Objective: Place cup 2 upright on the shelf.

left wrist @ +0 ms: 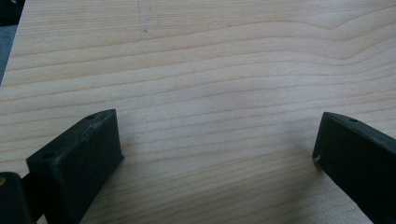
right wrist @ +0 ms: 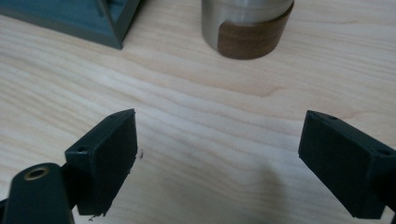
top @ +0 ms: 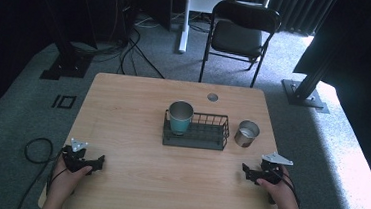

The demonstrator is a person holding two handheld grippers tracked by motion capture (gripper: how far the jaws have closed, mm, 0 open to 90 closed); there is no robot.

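A teal metal cup (top: 180,117) stands upright in the left end of a dark wire basket (top: 206,136) at the table's middle. Just right of the basket stands a shorter steel cup (top: 247,133) with a brown band; its base shows in the right gripper view (right wrist: 247,28). My left gripper (top: 100,161) rests near the table's front left, held by a hand; its jaws stand wide apart over bare wood (left wrist: 217,140). My right gripper (top: 245,170) sits near the front right, open (right wrist: 217,149), aimed at the steel cup with a gap of table between.
The wooden table (top: 132,180) has a round cable hole (top: 212,97) at its far edge. A black folding chair (top: 239,36) and a white desk leg (top: 184,19) stand beyond it. Cables (top: 37,150) lie on the grey carpet at left. The basket's corner (right wrist: 88,18) shows top left.
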